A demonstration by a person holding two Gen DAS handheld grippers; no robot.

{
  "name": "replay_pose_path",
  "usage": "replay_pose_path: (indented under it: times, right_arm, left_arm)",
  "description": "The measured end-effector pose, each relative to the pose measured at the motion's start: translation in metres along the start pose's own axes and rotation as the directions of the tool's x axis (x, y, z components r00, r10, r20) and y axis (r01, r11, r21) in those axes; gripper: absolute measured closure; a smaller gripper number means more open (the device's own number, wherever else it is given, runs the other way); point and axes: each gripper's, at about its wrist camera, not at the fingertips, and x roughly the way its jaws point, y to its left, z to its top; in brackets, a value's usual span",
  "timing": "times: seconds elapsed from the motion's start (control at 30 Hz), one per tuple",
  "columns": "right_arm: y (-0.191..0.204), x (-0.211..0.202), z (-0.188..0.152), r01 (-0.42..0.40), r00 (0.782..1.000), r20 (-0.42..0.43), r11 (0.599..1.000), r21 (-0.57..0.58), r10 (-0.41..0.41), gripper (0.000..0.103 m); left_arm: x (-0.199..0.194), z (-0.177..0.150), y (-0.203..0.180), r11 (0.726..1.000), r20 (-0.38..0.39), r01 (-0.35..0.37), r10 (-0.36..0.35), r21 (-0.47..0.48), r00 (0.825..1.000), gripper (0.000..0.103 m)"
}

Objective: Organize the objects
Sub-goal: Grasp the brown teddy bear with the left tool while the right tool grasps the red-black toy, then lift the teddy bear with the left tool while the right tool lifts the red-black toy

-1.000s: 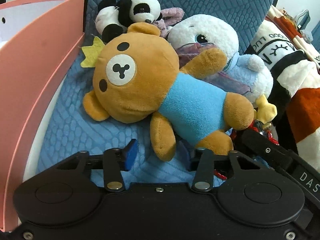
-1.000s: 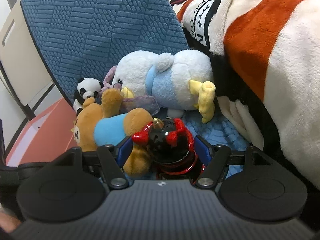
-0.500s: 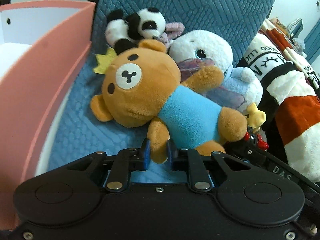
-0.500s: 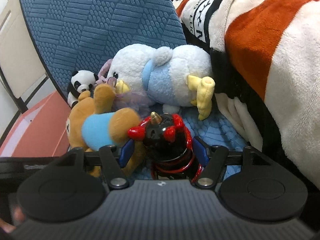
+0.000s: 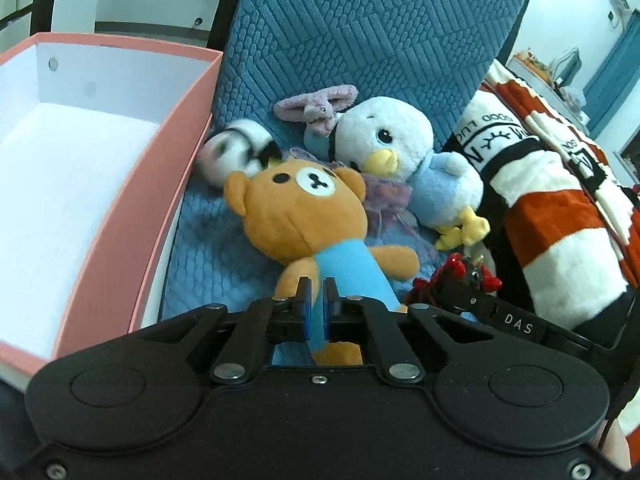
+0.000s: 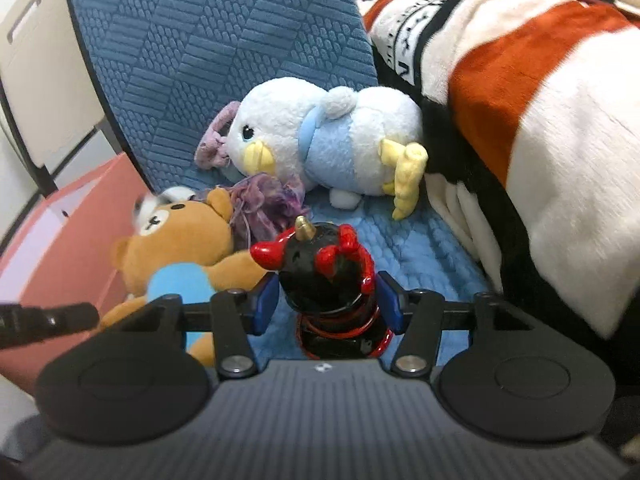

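Left tongs point(image 5: 316, 300) clenched on the blue shirt of the brown bear point(image 5: 308, 216), centre frame, beside the pink box point(image 5: 172, 184) at left. Right tongs point(image 6: 326, 300) spread wide, straddling the black-and-red figurine point(image 6: 328, 276) without clamping it; pads look just apart from it.

Risk: only a thin fold of shirt is pinched, so the bear may slip out or swing into the blurred panda point(image 5: 236, 152) and white bird plush point(image 5: 400, 148). The figurine, rigid and top-heavy, could tip if nudged.
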Motion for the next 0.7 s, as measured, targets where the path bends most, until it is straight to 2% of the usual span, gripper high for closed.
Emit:
replay_pose_path:
  times: [0.1, 0.17, 0.2, 0.23, 0.33, 0.53, 0.7]
  right_arm:
    - [0.001, 0.0, -0.006, -0.007, 1.0, -0.026, 1.0, 0.01, 0.008, 0.047]
    - [0.003, 0.0, -0.007, -0.002, 1.0, -0.02, 1.0, -0.004, 0.002, 0.047]
    - [0.002, 0.001, -0.007, 0.0, 1.0, -0.017, 1.0, 0.0, 0.0, 0.046]
    - [0.001, 0.002, -0.008, 0.003, 1.0, -0.015, 1.0, 0.007, -0.003, 0.046]
    - [-0.003, 0.005, -0.007, -0.008, 1.0, -0.014, 1.0, 0.03, 0.009, 0.045]
    - [-0.007, 0.012, -0.006, -0.032, 0.999, -0.036, 0.997, 0.068, 0.035, 0.036]
    - [-0.005, 0.018, -0.007, -0.023, 0.998, -0.057, 0.998, 0.066, 0.027, 0.034]
  left_arm:
    - [0.005, -0.006, 0.002, 1.0, -0.025, -0.012, 0.012, -0.002, 1.0, 0.096]
    - [0.011, -0.008, 0.003, 1.0, -0.045, -0.02, 0.019, -0.021, 0.999, 0.084]
    - [0.013, -0.008, 0.004, 0.999, -0.05, -0.014, 0.012, -0.032, 0.999, 0.065]
    - [0.016, -0.009, 0.004, 0.999, -0.05, -0.013, 0.011, -0.041, 0.999, 0.052]
    - [0.027, -0.009, 0.002, 0.998, -0.064, -0.029, 0.026, -0.053, 0.998, 0.042]
    - [0.05, -0.008, -0.001, 0.995, -0.097, -0.064, 0.056, -0.079, 0.994, 0.028]
    - [0.061, -0.003, -0.001, 0.991, -0.107, -0.055, 0.042, -0.12, 0.993, 0.022]
